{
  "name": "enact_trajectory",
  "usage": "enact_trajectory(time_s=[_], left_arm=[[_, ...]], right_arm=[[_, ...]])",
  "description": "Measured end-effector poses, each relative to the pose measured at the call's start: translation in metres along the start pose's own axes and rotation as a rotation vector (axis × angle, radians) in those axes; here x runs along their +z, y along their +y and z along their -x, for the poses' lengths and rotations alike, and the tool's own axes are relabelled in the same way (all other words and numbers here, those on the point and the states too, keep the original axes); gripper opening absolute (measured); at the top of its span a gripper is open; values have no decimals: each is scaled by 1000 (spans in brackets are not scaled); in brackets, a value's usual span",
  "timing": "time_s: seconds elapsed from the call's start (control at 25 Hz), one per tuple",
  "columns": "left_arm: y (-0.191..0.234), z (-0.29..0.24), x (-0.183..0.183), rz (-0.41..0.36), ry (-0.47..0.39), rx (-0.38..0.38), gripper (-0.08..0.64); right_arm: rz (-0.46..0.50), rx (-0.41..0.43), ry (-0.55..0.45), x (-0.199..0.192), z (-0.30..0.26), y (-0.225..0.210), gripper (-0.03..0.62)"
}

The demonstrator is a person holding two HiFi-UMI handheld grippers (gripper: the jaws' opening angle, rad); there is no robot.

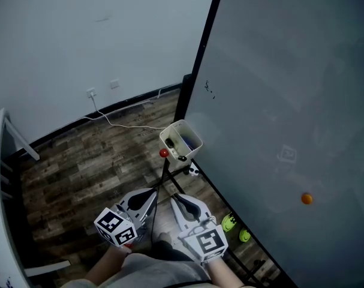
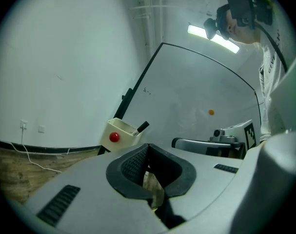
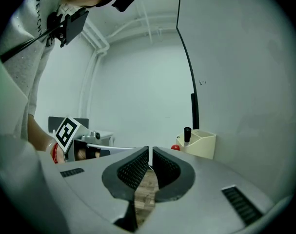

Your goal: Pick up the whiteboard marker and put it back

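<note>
From our left gripper (image 1: pixel 150 192) and right gripper (image 1: pixel 176 198), held low, open air leads up to the cream marker holder (image 1: pixel 180 140). The whiteboard (image 1: pixel 277 101) walls off the whole right side, and its black frame edge (image 1: pixel 201 47) rises just behind the holder. Black stand struts (image 1: pixel 170 176) cross the space right under the holder. A black marker (image 3: pixel 187 134) stands in one compartment; the rest of the mouth looks free, though we see poorly inside. To the left lies bare wood floor (image 1: pixel 80 167).
</note>
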State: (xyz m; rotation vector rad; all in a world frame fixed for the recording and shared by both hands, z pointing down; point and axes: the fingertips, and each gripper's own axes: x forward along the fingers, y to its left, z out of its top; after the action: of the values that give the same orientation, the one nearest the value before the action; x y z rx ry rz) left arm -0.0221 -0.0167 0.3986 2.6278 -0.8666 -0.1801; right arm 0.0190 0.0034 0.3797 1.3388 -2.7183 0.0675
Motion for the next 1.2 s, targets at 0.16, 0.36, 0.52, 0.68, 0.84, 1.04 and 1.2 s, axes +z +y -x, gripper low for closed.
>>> enact_trajectory(time_s=[0.16,0.36,0.52,0.68,0.84,1.04,1.2], left_arm=[[4,-20,2,-4,-7,8,15],[5,-34,1,2,-24,21,15],[8,-41,-1,1,-15,28,15],[16,-48,-4,-3,2,28,15],[30,-60,0,-4,8,9,15],[42,-74,4,-10,34,-35,15],[53,-87,1,-9,64,-70,15]], right_arm=[[4,8,-2,2,-6,-21,20],[5,34,-9,1,-9,-35,21],[2,30,-16,2,-13,-45,21],[-9,24,-12,1,-19,-55,21],[-13,1,-13,2,-29,-66,21],[-12,-38,-9,4,-43,-79,105],[6,-69,-19,5,-54,-91,109]])
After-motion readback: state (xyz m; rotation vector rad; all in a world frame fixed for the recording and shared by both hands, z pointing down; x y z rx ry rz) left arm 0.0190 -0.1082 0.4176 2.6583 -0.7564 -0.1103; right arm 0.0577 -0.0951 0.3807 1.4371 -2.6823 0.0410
